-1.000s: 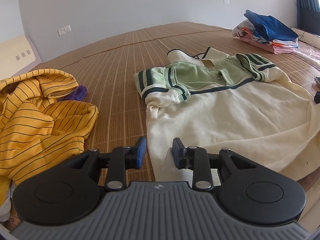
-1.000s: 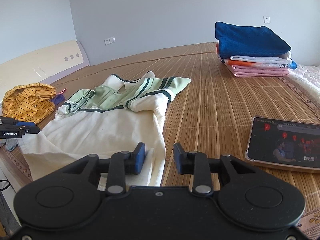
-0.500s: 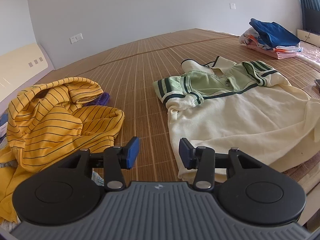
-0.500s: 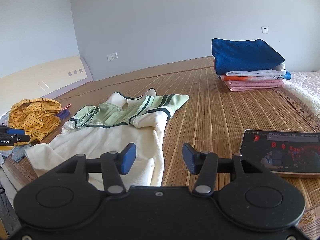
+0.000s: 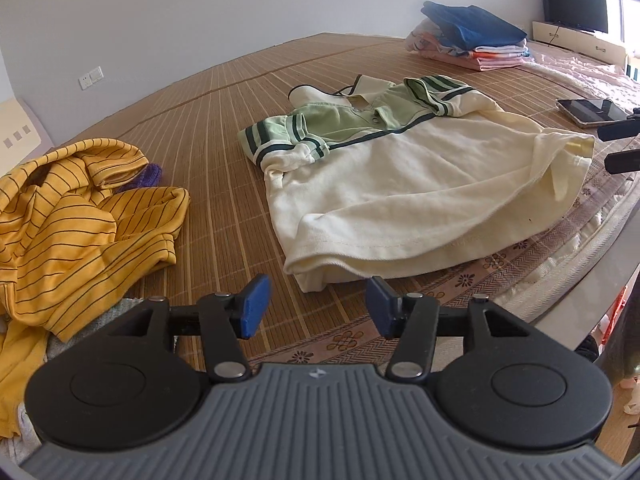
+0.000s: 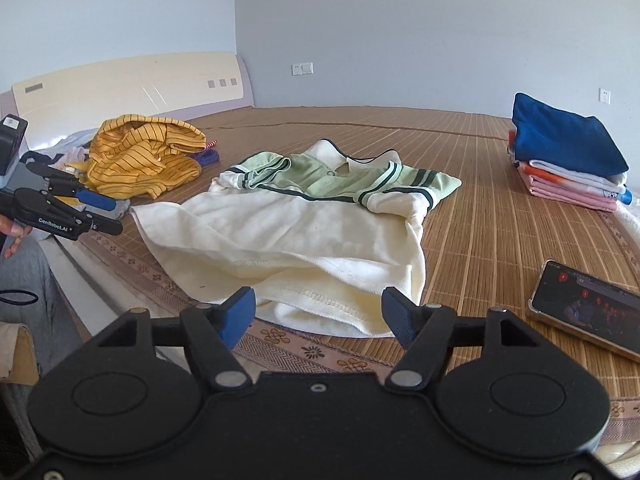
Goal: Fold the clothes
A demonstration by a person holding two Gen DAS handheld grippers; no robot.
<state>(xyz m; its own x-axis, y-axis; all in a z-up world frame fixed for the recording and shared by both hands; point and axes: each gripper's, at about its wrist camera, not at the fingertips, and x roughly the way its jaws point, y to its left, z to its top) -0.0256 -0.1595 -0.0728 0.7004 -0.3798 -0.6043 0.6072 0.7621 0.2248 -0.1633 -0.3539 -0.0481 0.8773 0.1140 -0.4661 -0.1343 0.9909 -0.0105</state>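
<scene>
A cream polo shirt [image 5: 400,184] with a green yoke and dark green stripes lies spread on the bamboo mat [image 5: 224,120], collar away from me, hem near the bed's front edge. The same polo shirt [image 6: 288,232] fills the middle of the right wrist view. My left gripper [image 5: 316,306] hovers open just short of the hem's left corner, nothing between its blue pads. My right gripper [image 6: 318,314] is open too, held just in front of the hem's right part, touching nothing. The left gripper [image 6: 96,214] also shows at the left edge of the right wrist view.
A crumpled yellow striped shirt [image 5: 76,216] lies left of the polo. A stack of folded clothes [image 6: 568,156] with a blue piece on top sits at the far right. A phone [image 6: 588,308] with a lit screen lies right of the hem. A headboard [image 6: 128,80] stands behind.
Both grippers have pulled back from the polo's hem toward the bed's front edge, and their jaws have opened wider. The shirt lies as it did.
</scene>
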